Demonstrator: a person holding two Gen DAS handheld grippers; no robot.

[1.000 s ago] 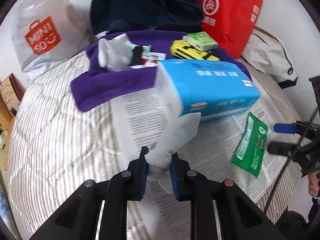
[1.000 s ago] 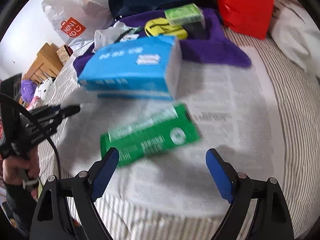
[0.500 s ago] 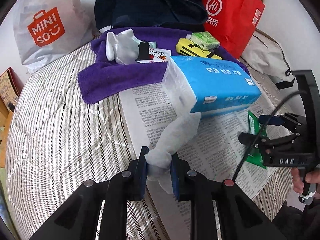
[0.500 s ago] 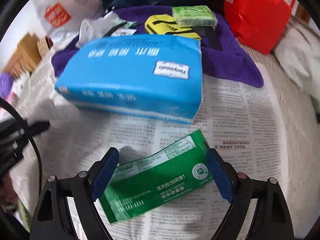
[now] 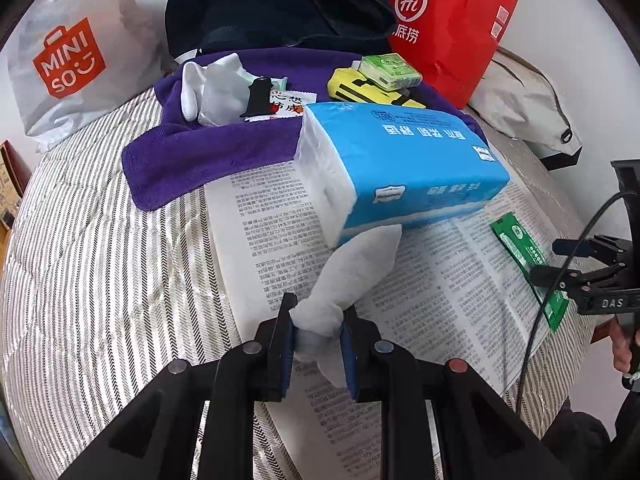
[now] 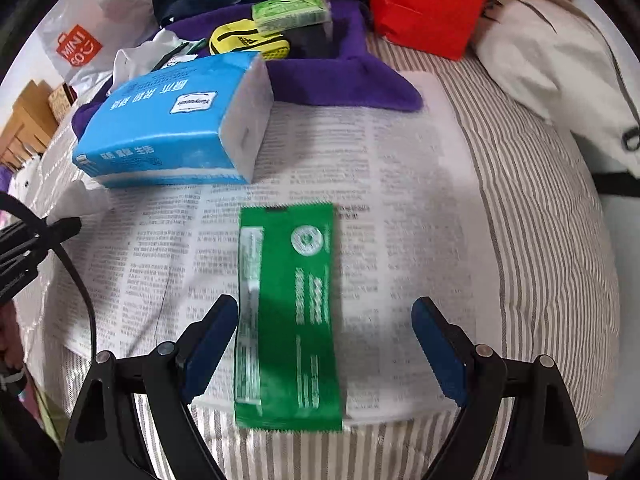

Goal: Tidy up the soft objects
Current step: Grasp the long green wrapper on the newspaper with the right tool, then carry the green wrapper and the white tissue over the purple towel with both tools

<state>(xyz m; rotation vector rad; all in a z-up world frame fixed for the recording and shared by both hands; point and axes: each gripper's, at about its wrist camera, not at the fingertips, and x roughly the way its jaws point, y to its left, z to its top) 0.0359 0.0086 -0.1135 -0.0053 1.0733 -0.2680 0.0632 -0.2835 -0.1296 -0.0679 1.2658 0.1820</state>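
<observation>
Pinching tissue [image 5: 352, 276] from blue tissue pack [image 5: 404, 164], left gripper [image 5: 318, 344]; right gripper [image 6: 324, 344] jaws spread over green packet [image 6: 288, 304].

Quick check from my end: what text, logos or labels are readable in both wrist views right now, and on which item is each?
"MINISO": white shopping bag.
"Hi", then Chinese characters: red paper bag.
"DAS": right gripper body.
Chinese characters, printed upside down: blue tissue pack; its small badge is too small to read.
Green sachet, newspaper, small card on the purple towel: blurred or too small.
</observation>
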